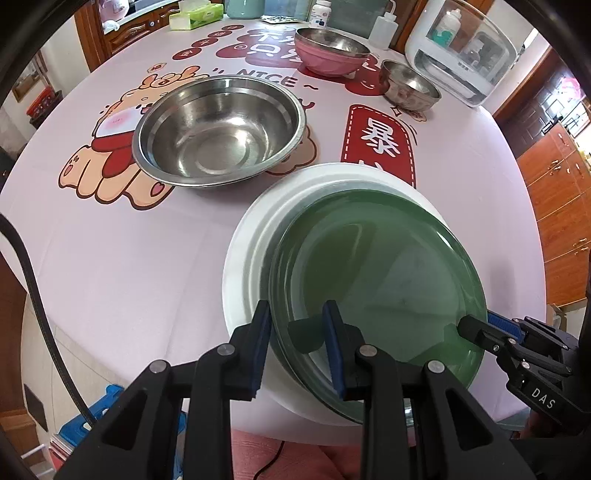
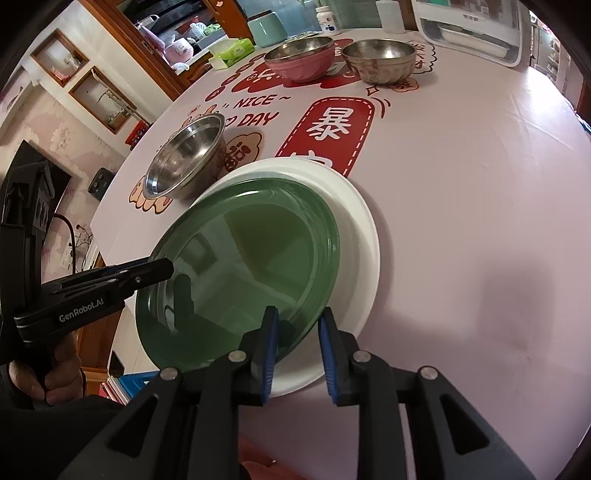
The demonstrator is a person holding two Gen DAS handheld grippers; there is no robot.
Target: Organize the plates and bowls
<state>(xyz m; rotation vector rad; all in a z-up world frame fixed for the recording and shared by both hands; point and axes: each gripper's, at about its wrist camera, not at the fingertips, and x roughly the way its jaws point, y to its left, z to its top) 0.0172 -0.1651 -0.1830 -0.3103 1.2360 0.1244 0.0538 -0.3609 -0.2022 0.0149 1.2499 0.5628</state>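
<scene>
A green plate (image 1: 376, 266) (image 2: 251, 258) lies tilted on a larger white plate (image 1: 251, 258) (image 2: 362, 236) near the table's front edge. My left gripper (image 1: 297, 332) (image 2: 166, 266) is shut on the green plate's near-left rim. My right gripper (image 2: 297, 332) (image 1: 469, 326) straddles the green plate's right rim, with white showing between the rim and the outer pad, so it stands open. A large steel bowl (image 1: 218, 129) (image 2: 184, 158) sits behind the plates to the left. A pink bowl (image 1: 328, 51) (image 2: 299, 59) and a small steel bowl (image 1: 410, 86) (image 2: 380, 59) stand at the back.
A white appliance (image 1: 461, 48), a squeeze bottle (image 1: 384, 29) and a green tissue box (image 1: 195, 16) line the table's far side. A blue crate (image 1: 85, 424) sits on the floor below the front edge. A hand (image 2: 62, 376) grips the left tool's handle.
</scene>
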